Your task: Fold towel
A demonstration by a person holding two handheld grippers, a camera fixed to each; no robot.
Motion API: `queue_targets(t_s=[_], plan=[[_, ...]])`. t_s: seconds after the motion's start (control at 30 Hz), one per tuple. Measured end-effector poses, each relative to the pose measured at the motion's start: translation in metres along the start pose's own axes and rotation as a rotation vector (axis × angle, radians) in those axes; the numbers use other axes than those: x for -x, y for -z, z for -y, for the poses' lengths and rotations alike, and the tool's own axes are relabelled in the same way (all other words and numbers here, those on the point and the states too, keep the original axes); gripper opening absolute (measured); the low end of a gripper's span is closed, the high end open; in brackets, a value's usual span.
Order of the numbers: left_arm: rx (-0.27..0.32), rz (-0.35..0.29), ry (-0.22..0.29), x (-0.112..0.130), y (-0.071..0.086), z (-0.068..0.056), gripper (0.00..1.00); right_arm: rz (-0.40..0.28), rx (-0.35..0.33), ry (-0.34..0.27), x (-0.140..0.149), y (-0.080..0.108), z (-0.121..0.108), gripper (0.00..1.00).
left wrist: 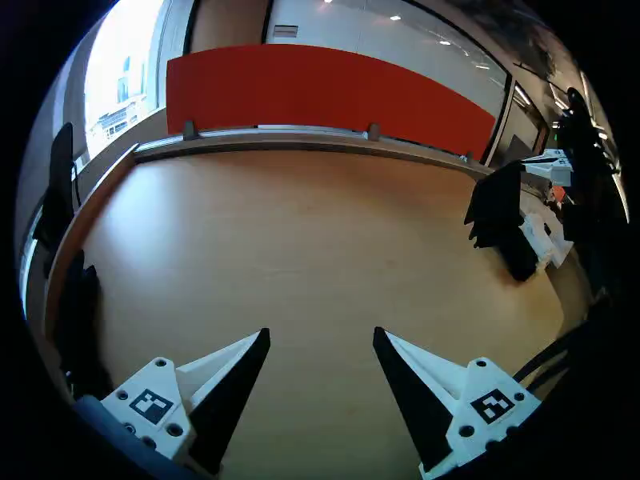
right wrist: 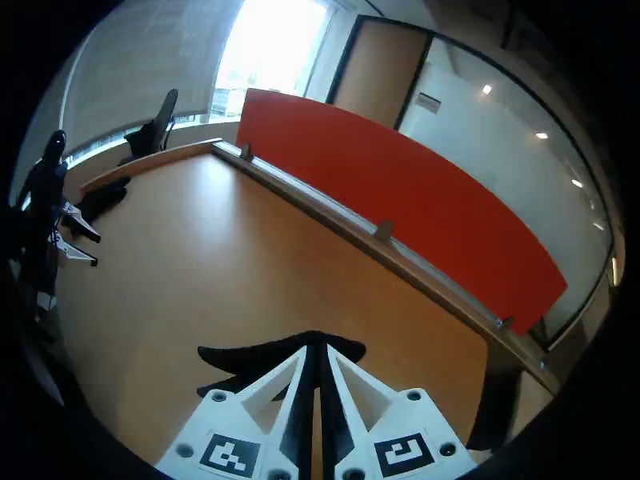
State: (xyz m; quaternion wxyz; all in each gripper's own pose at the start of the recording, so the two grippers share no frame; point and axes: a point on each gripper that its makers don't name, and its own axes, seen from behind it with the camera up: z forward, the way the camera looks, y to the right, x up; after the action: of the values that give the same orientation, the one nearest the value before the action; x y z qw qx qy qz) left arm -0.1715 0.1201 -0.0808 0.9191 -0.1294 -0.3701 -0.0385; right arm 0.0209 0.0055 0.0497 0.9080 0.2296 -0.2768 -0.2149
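At the lower centre of the right gripper view, my right gripper (right wrist: 318, 350) has its jaws pinched on a black cloth towel (right wrist: 232, 356) over the pale wooden tabletop (right wrist: 200, 264). My left gripper (left wrist: 320, 334) gapes empty. I judge the towel light and floppy; I'd take a free corner.

desk (left wrist: 304, 240): smooth wood, slight sheen | divider (left wrist: 336, 88): matt, smooth

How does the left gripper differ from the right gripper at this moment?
The left gripper stands wide open, holding nothing; the right gripper is closed, pinching a dark cloth. The left gripper faces the red divider squarely; the right gripper faces it at a slant. Both are white with black inner sides.
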Motion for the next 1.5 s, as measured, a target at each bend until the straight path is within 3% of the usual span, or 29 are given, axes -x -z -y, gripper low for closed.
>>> queue_targets(t_s=[0.7,1.5], plan=[[-0.01,0.015,-0.015,-0.003,-0.004,0.001,0.96,0.06,0.126,-0.068,0.036,0.015,-0.094,0.04],[-0.013,0.025,-0.028,-0.005,-0.01,-0.009,0.95,0.123,0.21,-0.117,0.072,0.021,-0.161,0.04]])
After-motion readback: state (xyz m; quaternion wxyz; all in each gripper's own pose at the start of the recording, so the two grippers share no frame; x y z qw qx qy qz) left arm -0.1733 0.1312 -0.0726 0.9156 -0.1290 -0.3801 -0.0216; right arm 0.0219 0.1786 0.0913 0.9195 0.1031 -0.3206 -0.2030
